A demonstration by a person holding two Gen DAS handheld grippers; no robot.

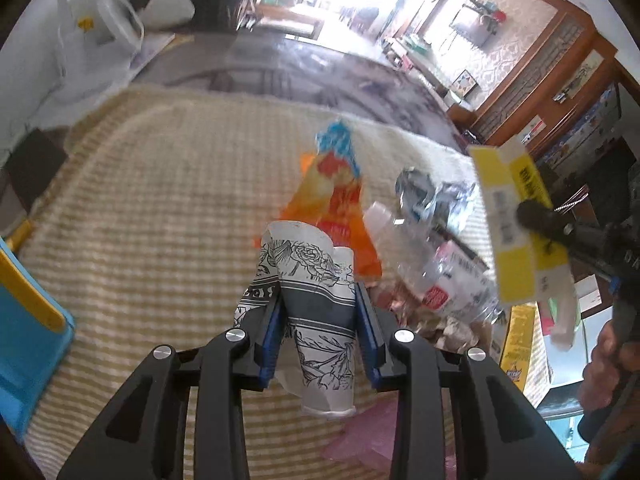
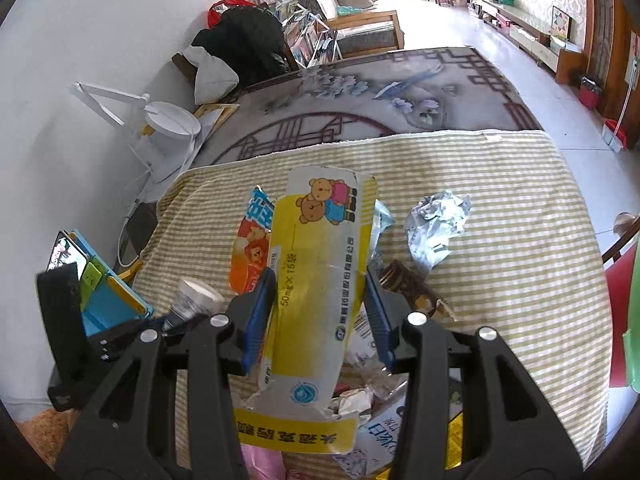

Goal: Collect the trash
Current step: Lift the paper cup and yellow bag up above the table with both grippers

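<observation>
In the left wrist view my left gripper [image 1: 318, 312] is shut on a crushed paper cup [image 1: 312, 276] with a black floral print, held above the striped cloth [image 1: 160, 200]. In the right wrist view my right gripper [image 2: 320, 300] is shut on a flattened yellow and white carton [image 2: 324, 248] with a bear picture; the same carton [image 1: 516, 232] hangs at the right of the left wrist view. Loose on the cloth lie an orange snack wrapper [image 1: 336, 204], a clear plastic bottle [image 1: 424, 268], a crumpled silvery wrapper [image 2: 436, 220] and a brown wrapper [image 2: 412, 288].
A blue and yellow case [image 2: 108, 300] with a phone [image 2: 64, 252] stands at the cloth's left edge. A white desk lamp [image 2: 172, 120] lies by the wall. A pink bag [image 1: 368, 436] and more paper scraps sit below the grippers. A patterned rug [image 2: 380, 92] lies beyond.
</observation>
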